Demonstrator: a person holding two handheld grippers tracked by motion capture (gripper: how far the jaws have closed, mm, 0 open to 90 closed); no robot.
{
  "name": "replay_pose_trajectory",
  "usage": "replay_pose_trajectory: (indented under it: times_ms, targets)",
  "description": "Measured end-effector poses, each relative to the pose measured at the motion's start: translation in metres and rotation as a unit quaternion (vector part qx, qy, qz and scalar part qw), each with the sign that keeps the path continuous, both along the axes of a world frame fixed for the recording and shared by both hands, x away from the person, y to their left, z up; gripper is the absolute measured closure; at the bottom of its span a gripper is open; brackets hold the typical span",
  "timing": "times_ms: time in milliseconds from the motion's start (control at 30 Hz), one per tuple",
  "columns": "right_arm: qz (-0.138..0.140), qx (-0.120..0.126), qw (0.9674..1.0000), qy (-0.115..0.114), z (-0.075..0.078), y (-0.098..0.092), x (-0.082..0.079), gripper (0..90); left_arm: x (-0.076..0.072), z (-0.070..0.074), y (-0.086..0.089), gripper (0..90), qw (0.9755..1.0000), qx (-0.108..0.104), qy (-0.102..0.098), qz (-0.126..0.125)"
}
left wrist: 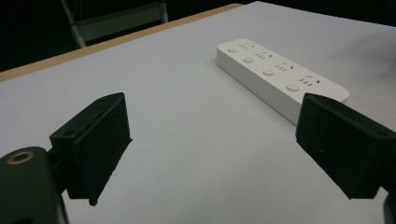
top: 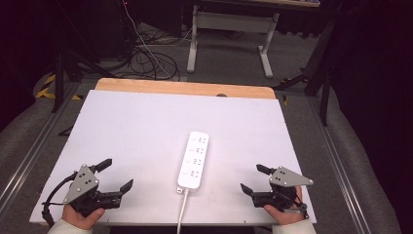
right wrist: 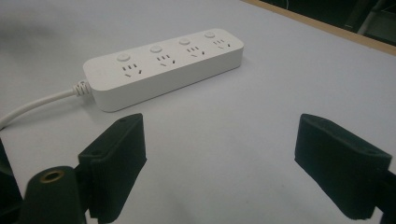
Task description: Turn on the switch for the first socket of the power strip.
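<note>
Both tongs, left (top: 116, 174) and right (top: 252, 178), gape empty beside the power strip (top: 194, 160).

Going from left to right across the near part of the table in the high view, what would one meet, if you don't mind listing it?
Left gripper → power strip → right gripper.

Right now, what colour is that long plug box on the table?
White all over: the power strip, its buttons and its cable, clearest in the right gripper view.
</note>
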State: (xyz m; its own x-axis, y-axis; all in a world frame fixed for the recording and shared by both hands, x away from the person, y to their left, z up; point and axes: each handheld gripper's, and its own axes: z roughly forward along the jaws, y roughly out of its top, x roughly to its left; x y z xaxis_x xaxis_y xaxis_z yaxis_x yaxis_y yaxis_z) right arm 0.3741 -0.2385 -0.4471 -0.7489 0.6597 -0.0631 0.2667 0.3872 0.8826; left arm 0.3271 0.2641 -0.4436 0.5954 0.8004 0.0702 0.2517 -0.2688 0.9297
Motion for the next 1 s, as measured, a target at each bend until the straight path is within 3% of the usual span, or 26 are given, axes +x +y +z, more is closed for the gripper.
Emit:
replay_pose_trajectory:
  times_ms: [367,600,1000]
  targets:
    - [0.000,-0.002,1.0000,-0.006,0.0013,0.0004,-0.0004,16.8,-0.0015,0.0004,-0.0003,11.6,0.9999,0.002,-0.006,0.014]
    - [0.001,-0.012,0.9999,-0.010,0.0025,0.0014,-0.0009,21.3,-0.0033,0.0010,-0.0042,11.8,0.9994,0.024,-0.017,0.016]
    - [0.017,0.000,0.9999,-0.002,0.0078,0.0030,-0.0008,24.5,-0.0033,0.0011,-0.0032,11.9,0.9996,0.020,-0.012,0.019]
